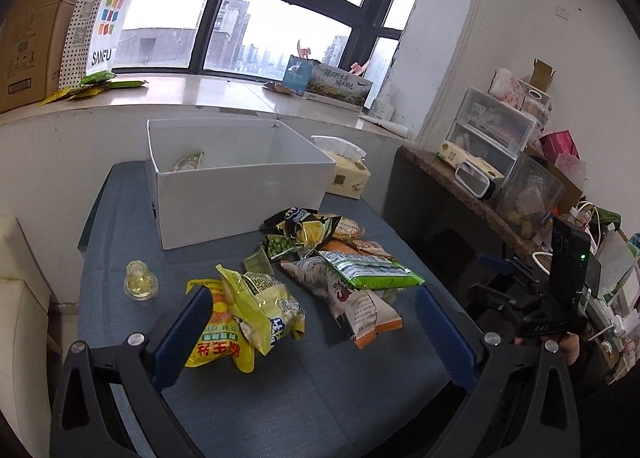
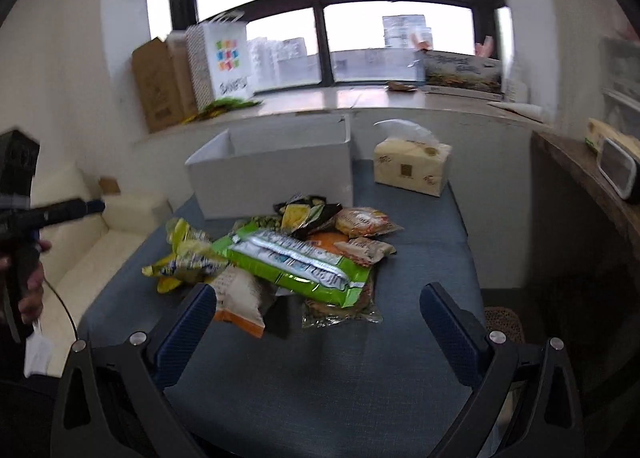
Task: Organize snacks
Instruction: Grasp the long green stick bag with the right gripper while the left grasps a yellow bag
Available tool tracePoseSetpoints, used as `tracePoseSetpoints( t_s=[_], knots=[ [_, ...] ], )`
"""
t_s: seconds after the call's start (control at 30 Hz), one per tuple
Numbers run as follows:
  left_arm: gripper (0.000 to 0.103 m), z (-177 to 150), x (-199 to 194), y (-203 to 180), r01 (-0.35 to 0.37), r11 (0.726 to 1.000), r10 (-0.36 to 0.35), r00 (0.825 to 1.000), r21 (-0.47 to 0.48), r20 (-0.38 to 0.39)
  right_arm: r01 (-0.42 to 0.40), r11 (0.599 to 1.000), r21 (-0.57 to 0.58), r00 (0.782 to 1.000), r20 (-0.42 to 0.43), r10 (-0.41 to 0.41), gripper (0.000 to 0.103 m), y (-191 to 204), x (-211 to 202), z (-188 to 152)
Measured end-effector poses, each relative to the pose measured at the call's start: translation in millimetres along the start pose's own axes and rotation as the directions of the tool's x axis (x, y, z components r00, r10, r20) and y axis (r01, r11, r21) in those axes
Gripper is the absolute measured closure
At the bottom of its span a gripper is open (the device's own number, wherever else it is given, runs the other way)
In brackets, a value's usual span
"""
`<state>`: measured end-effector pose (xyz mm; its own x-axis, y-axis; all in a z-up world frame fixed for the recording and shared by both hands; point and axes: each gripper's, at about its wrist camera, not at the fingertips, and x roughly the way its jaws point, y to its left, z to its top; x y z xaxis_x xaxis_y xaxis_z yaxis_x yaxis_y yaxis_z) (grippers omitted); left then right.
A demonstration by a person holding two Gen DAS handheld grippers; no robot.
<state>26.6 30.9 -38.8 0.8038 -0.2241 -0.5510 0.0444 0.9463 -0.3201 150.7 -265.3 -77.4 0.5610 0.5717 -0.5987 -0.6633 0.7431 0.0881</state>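
The long green foil snack packet [image 2: 296,262] lies diagonally atop the pile; only the left view shows a clear jelly cup [image 1: 141,280], perhaps. Both the left gripper [image 1: 316,310] and the right gripper [image 2: 320,306] gape empty.

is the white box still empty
No, one snack packet already lies inside the white box, against its back left corner.

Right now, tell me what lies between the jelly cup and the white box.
Only bare blue table top lies between the jelly cup and the white box, as the left wrist view shows.
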Motion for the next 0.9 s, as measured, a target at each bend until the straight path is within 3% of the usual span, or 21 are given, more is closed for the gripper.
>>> tracePoseSetpoints(
  t_s=[0.07, 0.2, 0.33, 0.5, 0.63, 0.7, 0.73, 0.77, 0.83, 0.9],
  knots=[
    [0.0, -1, 1, 1, -0.005, 1.0, 0.005, 1.0, 0.0, -0.004, 0.016, 0.994, -0.11, 0.999, -0.036, -0.02, 0.0, 8, 13, 1],
    [0.0, -5, 3, 3, -0.001, 1.0, 0.001, 1.0, -0.005, -0.007, 0.103, 0.948, -0.301, 0.987, -0.089, -0.136, 0.0, 23, 40, 6],
    [0.0, -8, 6, 4, -0.007, 1.0, 0.007, 1.0, -0.011, -0.023, 0.023, 0.91, -0.414, 0.987, -0.133, -0.086, 0.0, 33, 65, 14],
    [0.0, -11, 7, 6, -0.014, 1.0, 0.014, 1.0, -0.008, -0.027, 0.013, 0.824, -0.566, 0.97, -0.192, -0.147, 0.0, 45, 100, 22],
    [0.0, -13, 8, 8, -0.012, 1.0, 0.011, 0.999, -0.015, -0.032, -0.047, 0.796, -0.603, 0.966, -0.232, -0.119, 0.0, 54, 115, 22],
    [0.0, -13, 9, 9, -0.012, 1.0, 0.012, 0.999, -0.015, -0.037, -0.044, 0.766, -0.641, 0.958, -0.243, -0.149, 0.009, 58, 124, 20],
    [0.0, -14, 10, 9, -0.014, 1.0, 0.013, 0.999, -0.016, -0.038, -0.047, 0.757, -0.651, 0.954, -0.254, -0.16, 0.027, 60, 129, 19],
    [0.0, -14, 10, 10, -0.015, 1.0, 0.014, 0.999, -0.018, -0.04, -0.063, 0.767, -0.638, 0.948, -0.278, -0.154, 0.057, 60, 133, 19],
    [0.0, -15, 12, 12, -0.021, 0.999, 0.019, 0.999, -0.024, -0.044, -0.095, 0.816, -0.571, 0.934, -0.333, -0.125, 0.062, 54, 138, 24],
    [0.0, -17, 13, 15, -0.023, 0.999, 0.021, 0.999, -0.034, -0.049, -0.112, 0.849, -0.517, 0.946, -0.317, -0.068, 0.068, 49, 129, 32]
  ],
)
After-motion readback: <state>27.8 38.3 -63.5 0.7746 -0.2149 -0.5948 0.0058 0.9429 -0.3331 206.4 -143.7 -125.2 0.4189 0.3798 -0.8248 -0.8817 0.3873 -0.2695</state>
